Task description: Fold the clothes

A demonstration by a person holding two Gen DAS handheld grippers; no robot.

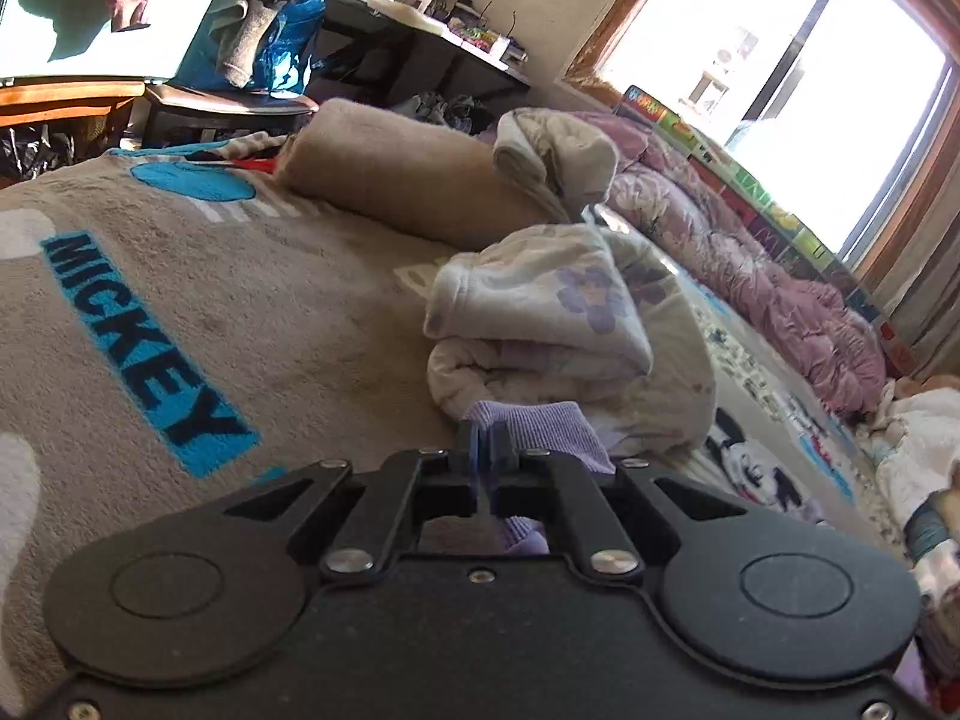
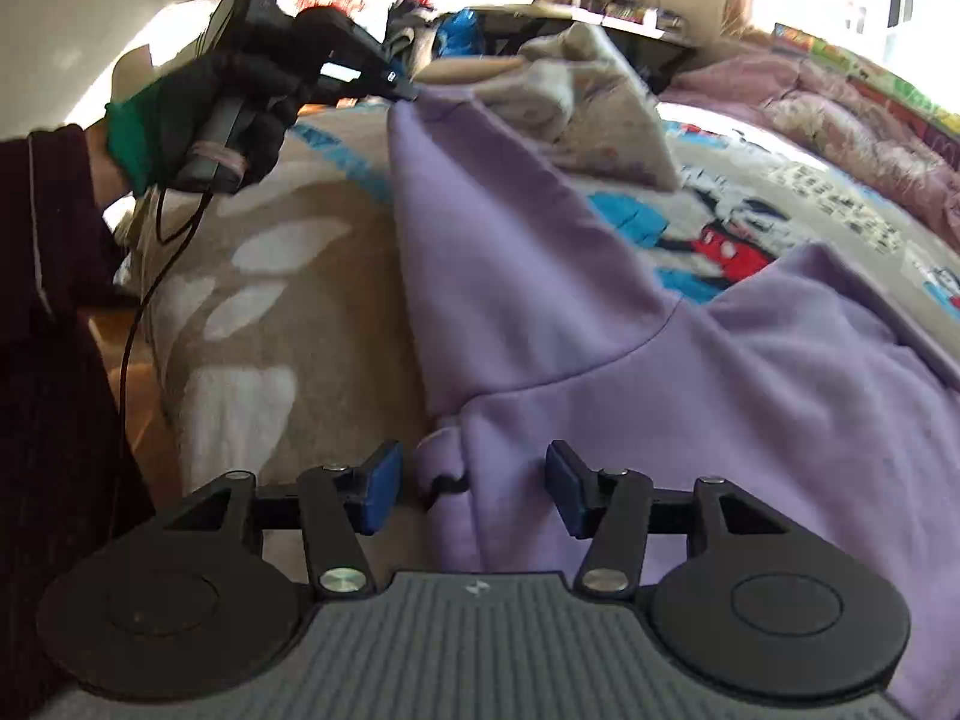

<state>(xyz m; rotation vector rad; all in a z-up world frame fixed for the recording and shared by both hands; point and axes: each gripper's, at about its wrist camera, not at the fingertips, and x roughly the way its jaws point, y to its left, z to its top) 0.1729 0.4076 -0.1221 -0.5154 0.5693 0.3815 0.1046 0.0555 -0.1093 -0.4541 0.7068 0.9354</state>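
A lilac sweatshirt lies on the Mickey blanket. My left gripper is shut on its ribbed cuff and holds the sleeve stretched up and away; this gripper also shows in the right wrist view, held by a gloved hand. My right gripper is open, its blue pads on either side of a fold of the sweatshirt's near edge, not closed on it.
A folded white floral garment and a rolled beige blanket lie on the bed. A pink quilt runs along the window. A chair with clothes and a blue bag stands beyond the bed.
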